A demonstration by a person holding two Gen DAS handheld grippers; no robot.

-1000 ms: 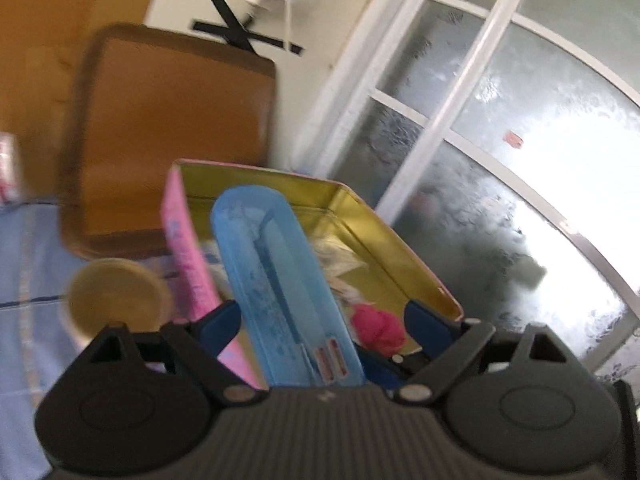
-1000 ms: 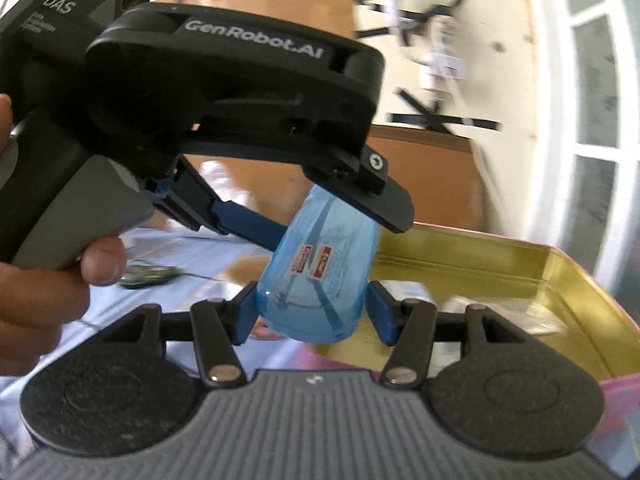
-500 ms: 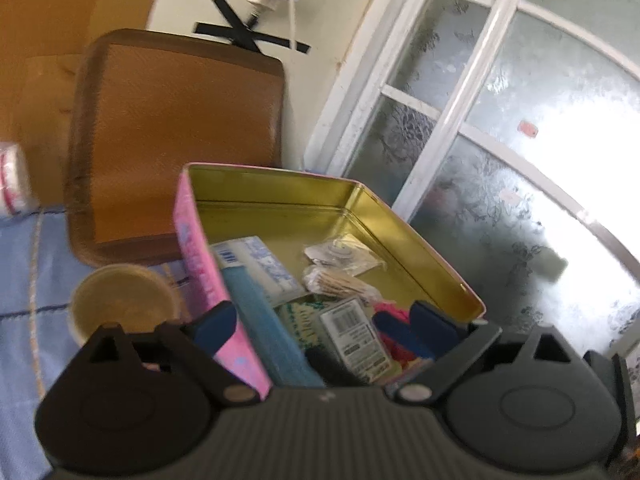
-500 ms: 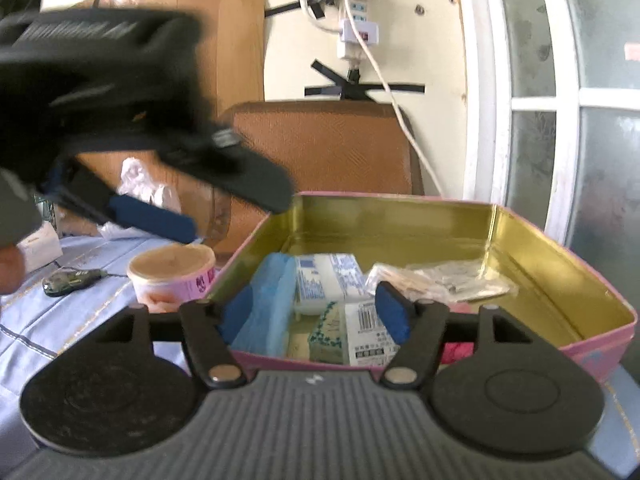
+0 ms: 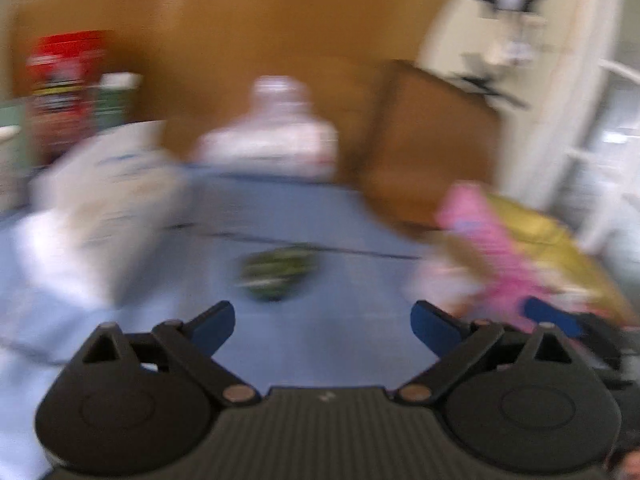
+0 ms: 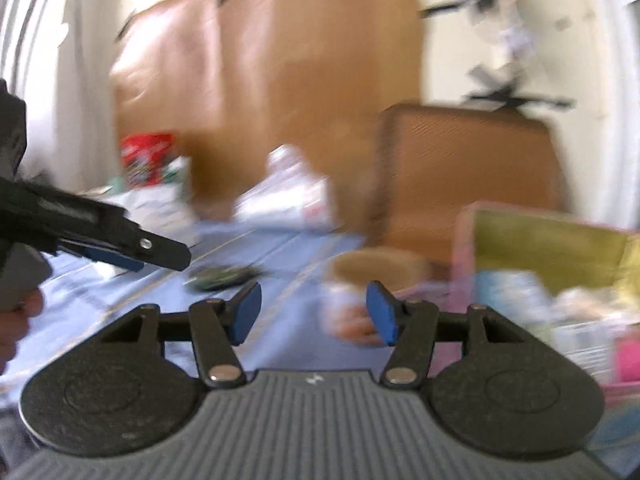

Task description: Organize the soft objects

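Both views are motion-blurred. My left gripper [image 5: 324, 328] hangs over the blue cloth [image 5: 320, 220], its jaws opening and nothing between them. A dark green object [image 5: 276, 272] lies on the cloth just beyond it. The pink tin [image 5: 484, 240] with a gold inside is at the right. In the right wrist view, my right gripper [image 6: 314, 316] has its jaws closing on nothing. The pink tin [image 6: 464, 240] stands to its right with several blurred items inside. My left gripper [image 6: 132, 254] reaches in from the left, near the green object [image 6: 220, 276].
A round tub with a tan lid [image 6: 380, 268] stands against the tin's left wall. White bags [image 6: 288, 196] and packets [image 5: 100, 200] lie at the back and left. Behind them are a red pack [image 6: 148, 156] and a brown panel [image 6: 468, 172].
The left gripper let go of the light blue pouch, which dropped into the tin. It then swung left and down, away from the tin. The right gripper also turned left.
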